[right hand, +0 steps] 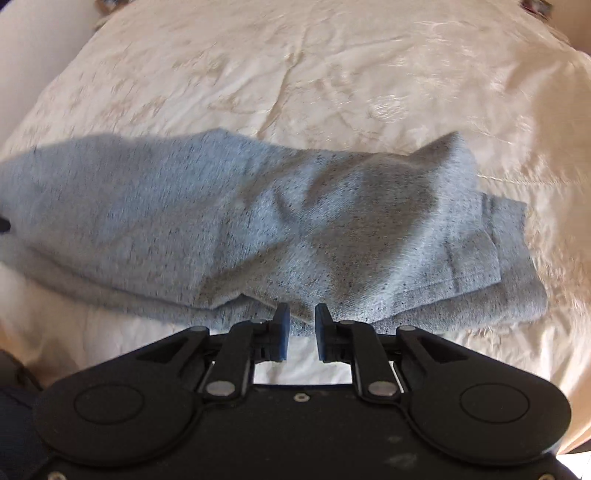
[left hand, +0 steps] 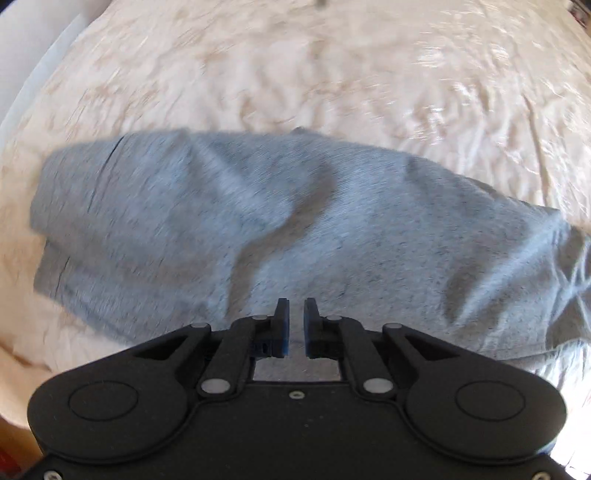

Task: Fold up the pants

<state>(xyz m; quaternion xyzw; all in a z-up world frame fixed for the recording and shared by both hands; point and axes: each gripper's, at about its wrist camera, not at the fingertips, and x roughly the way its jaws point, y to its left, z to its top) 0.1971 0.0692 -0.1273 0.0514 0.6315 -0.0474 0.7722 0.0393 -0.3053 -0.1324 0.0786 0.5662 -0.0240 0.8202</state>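
Grey heathered pants (left hand: 314,229) lie folded in layers across a cream bedspread (left hand: 295,74). In the left wrist view my left gripper (left hand: 296,317) hovers over the near part of the pants, its jaws a narrow gap apart with nothing between them. In the right wrist view the pants (right hand: 295,221) stretch from left to right, with hem ends stacked at the right. My right gripper (right hand: 301,321) is at the near edge of the pants, jaws slightly apart and empty. Both views are motion-blurred.
The crinkled cream bedspread (right hand: 295,74) covers the whole surface around the pants. A pale wall or headboard (left hand: 33,66) borders the bed at the far left. Small dark objects (right hand: 535,5) sit beyond the far edge.
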